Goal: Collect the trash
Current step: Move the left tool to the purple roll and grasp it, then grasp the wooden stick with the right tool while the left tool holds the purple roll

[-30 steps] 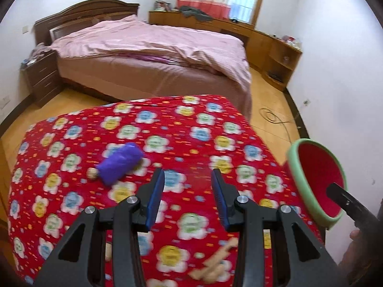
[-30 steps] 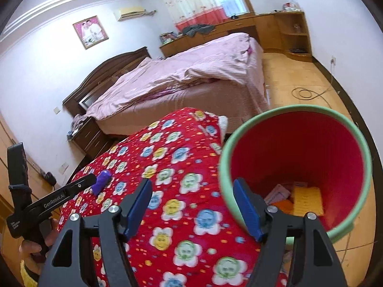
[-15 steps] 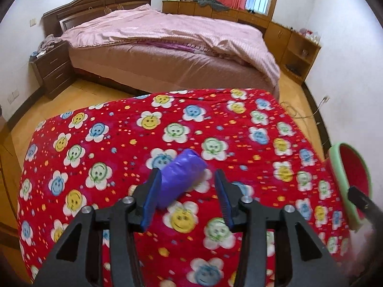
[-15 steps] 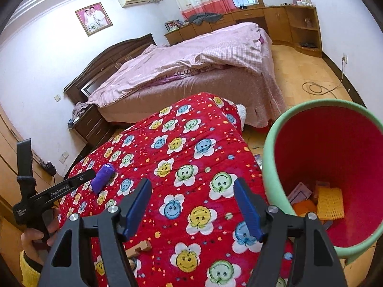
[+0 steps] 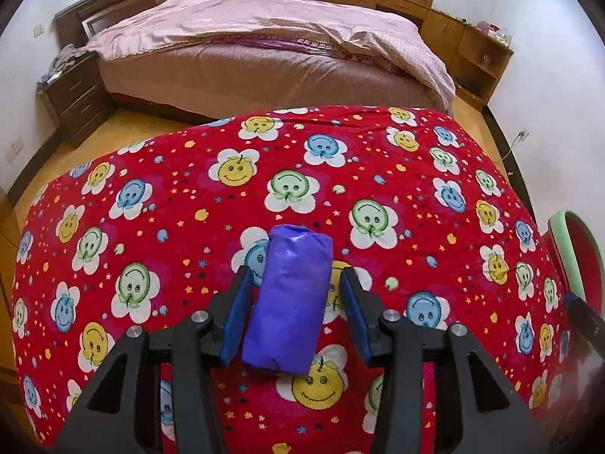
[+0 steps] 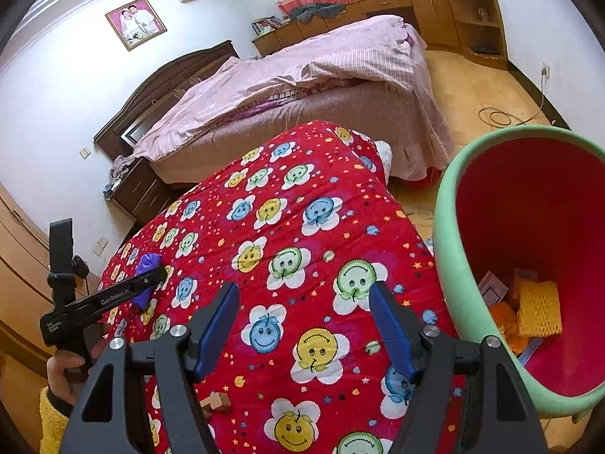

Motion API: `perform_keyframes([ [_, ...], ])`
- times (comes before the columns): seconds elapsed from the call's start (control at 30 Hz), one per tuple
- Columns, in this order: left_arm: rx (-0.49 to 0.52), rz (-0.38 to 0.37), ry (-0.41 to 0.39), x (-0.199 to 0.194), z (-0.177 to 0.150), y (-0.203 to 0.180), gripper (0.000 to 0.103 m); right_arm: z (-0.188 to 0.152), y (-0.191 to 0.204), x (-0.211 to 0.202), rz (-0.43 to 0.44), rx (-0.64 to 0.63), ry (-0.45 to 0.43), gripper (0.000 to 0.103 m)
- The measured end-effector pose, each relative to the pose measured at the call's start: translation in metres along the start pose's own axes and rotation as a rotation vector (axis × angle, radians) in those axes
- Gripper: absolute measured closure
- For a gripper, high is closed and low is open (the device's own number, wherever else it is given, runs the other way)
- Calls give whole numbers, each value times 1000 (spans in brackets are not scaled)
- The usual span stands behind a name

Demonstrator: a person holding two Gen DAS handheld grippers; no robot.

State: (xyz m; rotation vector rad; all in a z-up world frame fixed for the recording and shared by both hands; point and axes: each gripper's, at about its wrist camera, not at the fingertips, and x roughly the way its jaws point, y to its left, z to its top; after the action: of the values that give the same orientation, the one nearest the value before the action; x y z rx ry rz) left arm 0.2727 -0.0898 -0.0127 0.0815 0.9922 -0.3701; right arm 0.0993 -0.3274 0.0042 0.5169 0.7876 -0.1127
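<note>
Left wrist view
Left gripper: spread, jaws just opened wider, either side of the roll, pads not pressing it.
Roll: purple wrapped bundle, lying on the blanket between the blue pads, long axis pointing away.
Blanket: red, smiley-face flowers, no words on it.
Bin: green rim, red inside, at the far right edge, well apart from the roll.

Right wrist view
Right gripper: spread wide, nothing between the pads, above bare blanket.
Left gripper, seen side-on: "GenRobot.AI" in white along its arm; smaller white lettering on the grip too small to read.
Hand: grips that handle, yellow fuzzy cuff below.
Roll: under that gripper's tip, near the blanket's left edge.
Bin: just beside the blanket's right edge, holding yellow foam netting and paper scraps.
Wood bits: on the blanket beside the left finger.
</note>
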Motion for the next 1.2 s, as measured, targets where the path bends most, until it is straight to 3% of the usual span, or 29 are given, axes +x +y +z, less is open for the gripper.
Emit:
perform_keyframes([
  [0.1,-3,8,-8,-2,-1,-2,72,-1,-1,1,6,3,10,30],
  [0.2,-21,-12,-10,-7,-3,-2,74,-2,0,-2,11,1,10,30],
  [0.67,-102,-64,-74,-78,-42,-9,74,-23,22,-23,61,-65,36,26],
  [1.2,-237,-26,-74,-121,-112,9,74,-64,60,-38,110,-168,77,17],
])
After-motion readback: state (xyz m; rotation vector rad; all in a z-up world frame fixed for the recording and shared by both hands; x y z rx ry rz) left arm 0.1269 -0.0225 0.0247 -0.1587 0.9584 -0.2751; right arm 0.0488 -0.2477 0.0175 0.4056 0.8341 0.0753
